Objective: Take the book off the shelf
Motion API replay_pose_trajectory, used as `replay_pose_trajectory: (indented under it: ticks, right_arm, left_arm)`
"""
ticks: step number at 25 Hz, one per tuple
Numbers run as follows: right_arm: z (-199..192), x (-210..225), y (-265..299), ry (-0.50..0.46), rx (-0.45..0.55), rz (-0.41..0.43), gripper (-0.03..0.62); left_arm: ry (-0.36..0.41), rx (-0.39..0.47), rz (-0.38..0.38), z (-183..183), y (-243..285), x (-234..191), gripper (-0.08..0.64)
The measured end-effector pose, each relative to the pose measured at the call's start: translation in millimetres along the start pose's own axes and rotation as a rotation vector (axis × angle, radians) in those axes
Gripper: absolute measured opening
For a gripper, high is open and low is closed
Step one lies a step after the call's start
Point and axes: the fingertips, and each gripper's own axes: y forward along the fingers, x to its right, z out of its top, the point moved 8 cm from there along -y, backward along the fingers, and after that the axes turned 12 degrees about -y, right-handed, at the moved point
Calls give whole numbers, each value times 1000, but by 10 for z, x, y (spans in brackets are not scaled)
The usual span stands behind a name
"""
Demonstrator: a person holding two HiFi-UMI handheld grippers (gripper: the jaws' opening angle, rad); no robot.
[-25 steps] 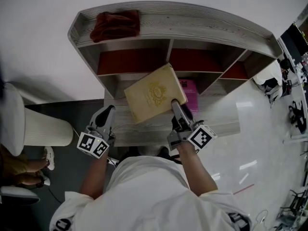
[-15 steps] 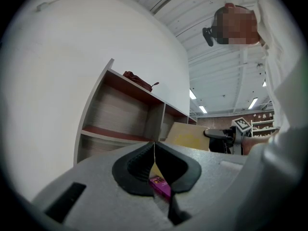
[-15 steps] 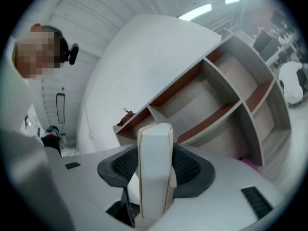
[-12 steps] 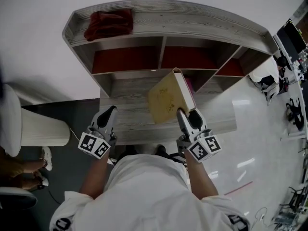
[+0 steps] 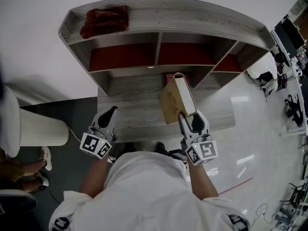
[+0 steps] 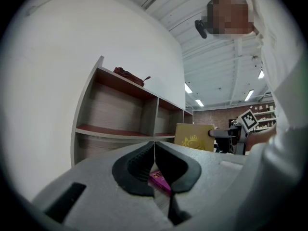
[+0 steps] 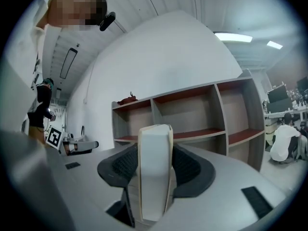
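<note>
A tan book (image 5: 172, 102) with a gold crest stands on edge above the grey shelf's lower ledge (image 5: 130, 105), its white page edge turned up. My right gripper (image 5: 188, 117) is shut on its near end. In the right gripper view the book (image 7: 154, 172) fills the gap, with the pads pressing on both covers. My left gripper (image 5: 107, 117) hovers at the ledge's front left, shut and empty, its jaws meeting in the left gripper view (image 6: 154, 146). From there the book (image 6: 194, 136) shows at the right.
A pink book (image 6: 161, 181) lies on the ledge, just behind the tan one (image 5: 169, 75). A dark red cloth (image 5: 103, 22) sits on the shelf top (image 5: 192, 16). A white round stool (image 5: 41, 126) stands left. A person (image 7: 284, 141) crouches far right on the glossy floor.
The right gripper has turned the book from cover-up to standing on edge and shifted it right, toward the ledge's front. The left gripper has stayed put.
</note>
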Motion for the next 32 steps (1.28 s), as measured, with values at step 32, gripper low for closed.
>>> replay_pose_trajectory:
  ticks: [32]
  right_arm:
    - [-330,25,-62,-139,-86,-15,219]
  left_arm:
    - [68,-89,3,-223,38,-105,20]
